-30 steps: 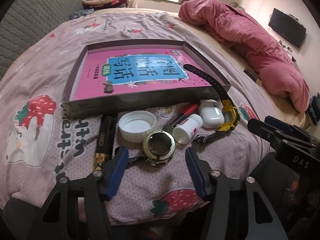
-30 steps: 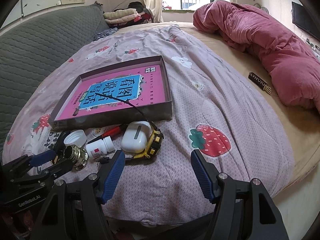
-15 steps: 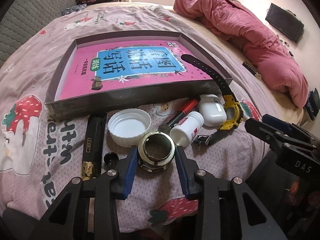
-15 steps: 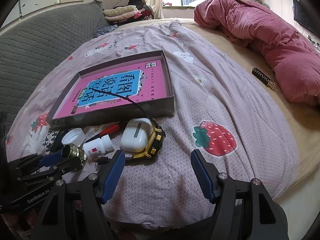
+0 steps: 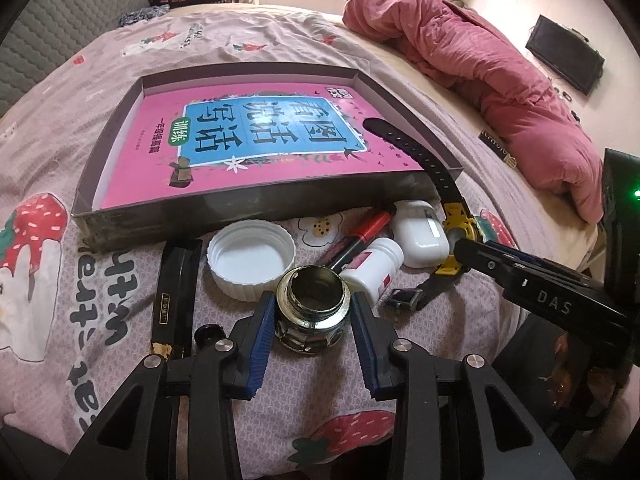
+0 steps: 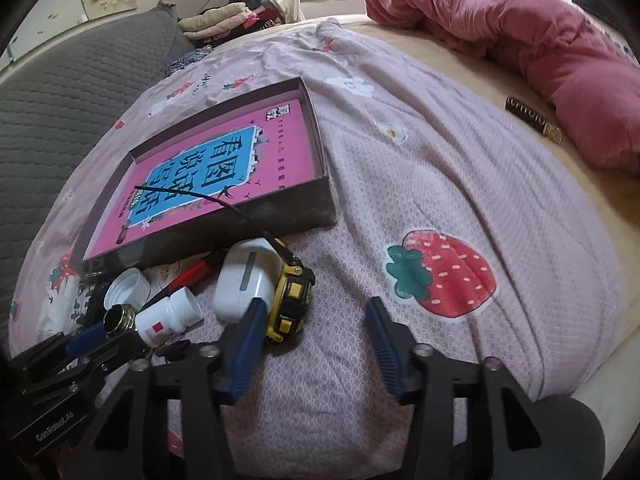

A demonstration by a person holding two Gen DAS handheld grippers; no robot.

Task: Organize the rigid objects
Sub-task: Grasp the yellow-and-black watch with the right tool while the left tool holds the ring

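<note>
Okay, my left claw (image 5: 312,316) is clamping the brass fitting (image 5: 313,306) standing upright before the box (image 5: 256,210); my right claw (image 6: 314,322) is closing on nothing, the yellow watch (image 6: 290,294) lying just off its left finger.

Right hand-held gripper (image 6: 316,320) closing, perhaps brushing yellow watch (image 6: 290,296) beside earbud case (image 6: 244,280)

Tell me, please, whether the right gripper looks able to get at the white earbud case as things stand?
Probably yes. The right gripper, its jaws closing on nothing, sits just short of the earbud case; only the yellow watch leans against the case's side.
</note>
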